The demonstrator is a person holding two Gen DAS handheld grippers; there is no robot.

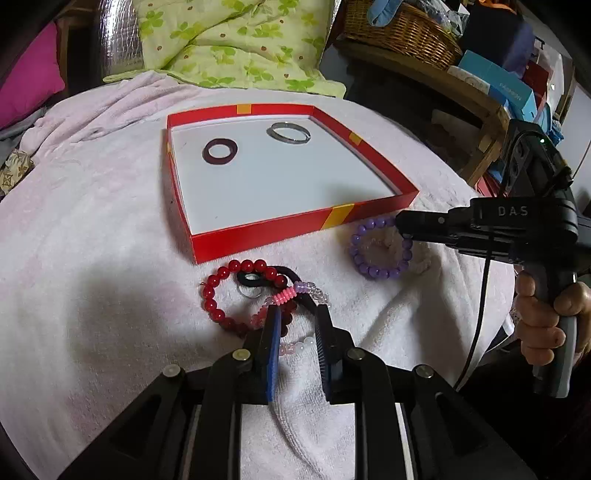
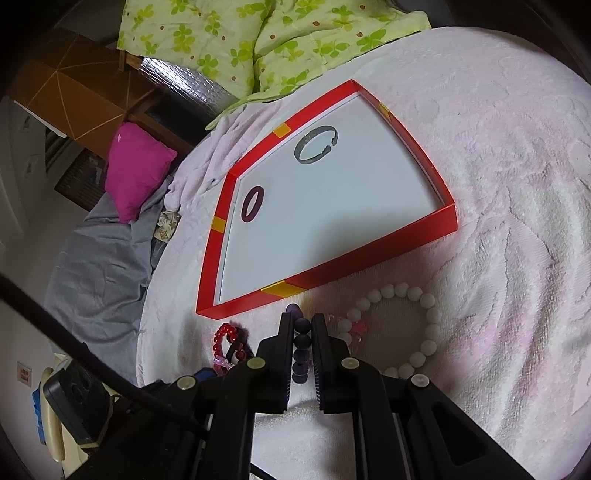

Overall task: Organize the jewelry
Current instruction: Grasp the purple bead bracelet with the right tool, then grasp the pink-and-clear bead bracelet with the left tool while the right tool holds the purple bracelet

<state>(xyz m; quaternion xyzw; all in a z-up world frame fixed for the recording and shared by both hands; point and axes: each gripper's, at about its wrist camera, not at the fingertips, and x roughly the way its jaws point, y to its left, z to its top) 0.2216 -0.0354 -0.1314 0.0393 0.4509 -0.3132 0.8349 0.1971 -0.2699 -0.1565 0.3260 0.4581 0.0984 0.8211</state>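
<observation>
A red box lid [image 1: 258, 236] [image 2: 369, 254] lies on the pink towel and holds a dark red ring [image 1: 220, 151] [image 2: 252, 204] and a silver bangle [image 1: 290, 132] [image 2: 316, 143]. In front of it lie a red bead bracelet [image 1: 218, 291], a black hair tie [image 1: 255, 278] and a pink and clear bead bracelet [image 1: 295, 295]. My left gripper [image 1: 297, 314] is open just over that heap. My right gripper [image 2: 300, 325] [image 1: 402, 221] is shut on the purple bead bracelet [image 2: 301, 345] [image 1: 376, 251] by the lid's near right corner. A white bead bracelet [image 2: 424, 325] lies to its right.
The pink towel [image 1: 92, 258] covers a bed. A green flowered quilt [image 1: 236, 40] lies behind the lid, a magenta pillow [image 2: 136, 166] to the left. A wicker basket [image 1: 399, 29] and boxes stand on a wooden shelf at the right.
</observation>
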